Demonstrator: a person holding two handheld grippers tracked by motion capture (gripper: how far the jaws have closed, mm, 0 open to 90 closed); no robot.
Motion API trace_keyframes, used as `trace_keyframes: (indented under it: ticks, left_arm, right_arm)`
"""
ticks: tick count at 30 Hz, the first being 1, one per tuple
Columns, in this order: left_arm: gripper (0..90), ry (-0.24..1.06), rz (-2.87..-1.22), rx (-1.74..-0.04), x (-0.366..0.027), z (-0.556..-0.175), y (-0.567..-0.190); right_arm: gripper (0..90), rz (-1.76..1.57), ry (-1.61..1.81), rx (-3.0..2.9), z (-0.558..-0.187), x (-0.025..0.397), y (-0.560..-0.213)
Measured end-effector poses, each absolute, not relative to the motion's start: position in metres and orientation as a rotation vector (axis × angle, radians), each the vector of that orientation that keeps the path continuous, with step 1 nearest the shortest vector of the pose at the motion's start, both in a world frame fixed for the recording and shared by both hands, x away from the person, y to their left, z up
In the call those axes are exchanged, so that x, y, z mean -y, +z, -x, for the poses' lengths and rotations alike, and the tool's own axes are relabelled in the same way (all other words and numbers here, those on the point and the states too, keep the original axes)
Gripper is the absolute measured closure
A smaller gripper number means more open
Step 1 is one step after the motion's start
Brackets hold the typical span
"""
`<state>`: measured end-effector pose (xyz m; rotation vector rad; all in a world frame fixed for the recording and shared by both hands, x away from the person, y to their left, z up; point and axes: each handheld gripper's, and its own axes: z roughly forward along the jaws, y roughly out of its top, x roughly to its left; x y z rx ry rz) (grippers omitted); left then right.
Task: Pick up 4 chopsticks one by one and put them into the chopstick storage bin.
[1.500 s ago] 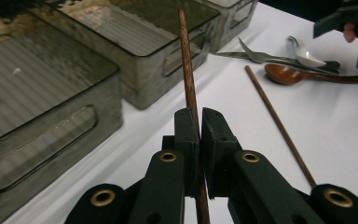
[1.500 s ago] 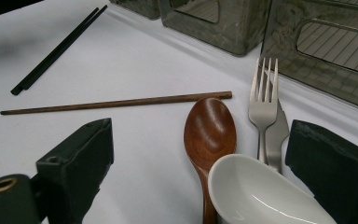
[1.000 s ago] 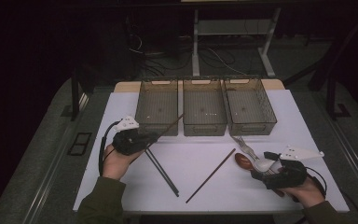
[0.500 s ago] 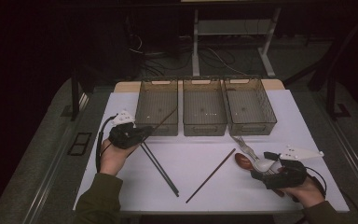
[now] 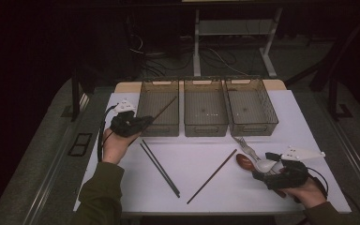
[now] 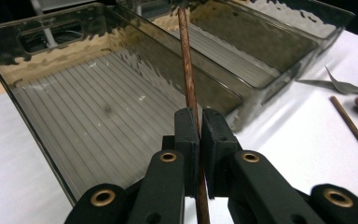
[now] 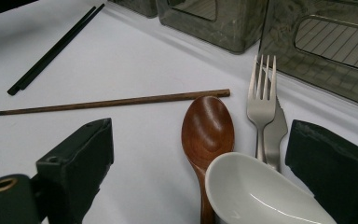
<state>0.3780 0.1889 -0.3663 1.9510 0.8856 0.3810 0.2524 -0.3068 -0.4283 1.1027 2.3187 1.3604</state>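
Best to lower the brown chopstick (image 6: 188, 79), pinched between the left gripper's (image 5: 130, 124) pressed jaws over the left tray (image 5: 146, 112), flat before letting go, right gripper (image 7: 200, 172) spread by the wooden spoon (image 7: 208, 128), on a white table (image 5: 281, 108) in a dark room.

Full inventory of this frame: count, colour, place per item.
Smoky clear plastic bins: 3, grey-brown, in a row at the table's far edge.
Brown wooden chopstick held: 1, clamped in the left gripper, tip over the leftmost bin.
Brown wooden chopstick lying: 1, table centre.
Black chopsticks: 2, side by side, left of centre.
Brown wooden spoon: 1, by the right gripper.
White ceramic spoon: 1, between the right jaws.
Metal fork: 1, silver, overlapping a metal knife.
White table: 1.
Left gripper: black, shut.
Right gripper: black, open.
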Motion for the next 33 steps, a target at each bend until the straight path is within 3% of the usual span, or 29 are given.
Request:
trace_keyframes:
  ticks: [18, 33]
  left_arm:
    - [84.5, 0.418, -1.942, -0.962, -0.177, -0.438, -0.352]
    - [84.4, 0.438, -1.912, -1.021, -0.167, -0.473, -0.366]
  right_arm:
    - [7.3, -1.108, 1.366, -2.315, -0.253, 0.308, -0.429]
    - [7.4, -1.103, 1.37, -2.314, -0.253, 0.309, -0.429]
